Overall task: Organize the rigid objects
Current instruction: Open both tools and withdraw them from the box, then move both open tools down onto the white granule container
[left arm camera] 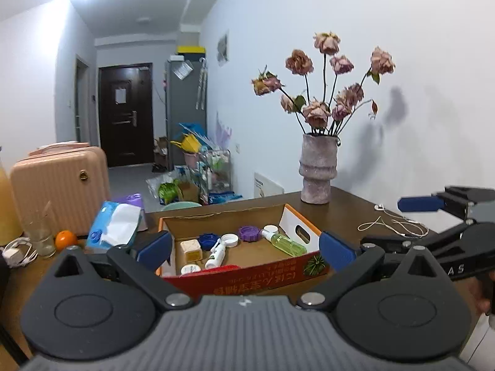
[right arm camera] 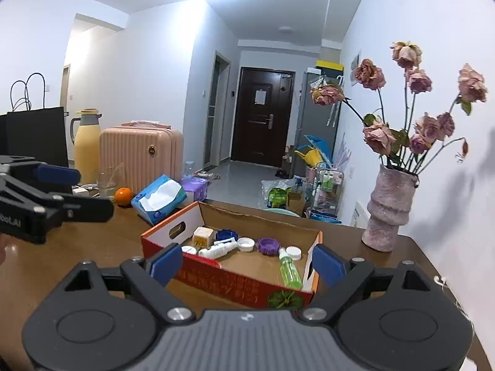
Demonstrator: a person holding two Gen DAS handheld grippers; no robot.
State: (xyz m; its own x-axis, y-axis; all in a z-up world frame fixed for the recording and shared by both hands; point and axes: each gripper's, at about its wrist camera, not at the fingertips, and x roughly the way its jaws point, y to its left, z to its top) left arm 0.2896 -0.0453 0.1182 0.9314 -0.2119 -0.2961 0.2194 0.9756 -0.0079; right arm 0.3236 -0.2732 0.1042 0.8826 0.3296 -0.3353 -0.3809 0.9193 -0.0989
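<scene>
Now both the left gripper (left arm camera: 244,249) and right gripper (right arm camera: 247,261) hover spread wide, empty, before the shallow orange-rimmed cardboard box (left arm camera: 278,273) on the brown worktop (left arm camera: 349,213), which holds a green plastic bottle (left arm camera: 287,243) and purple ridged cap (left arm camera: 250,233).

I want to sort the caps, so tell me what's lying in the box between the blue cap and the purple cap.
A white cap lies between the blue cap and the purple cap, with the white spray bottle just in front. Both wrist views show it.

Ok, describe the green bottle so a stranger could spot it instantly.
Find the open cardboard box on the brown table, in front of the vase of dried roses. Inside, toward the vase end, the green bottle lies on its side. It is the only translucent green item among white bottles and purple and blue caps.
</scene>
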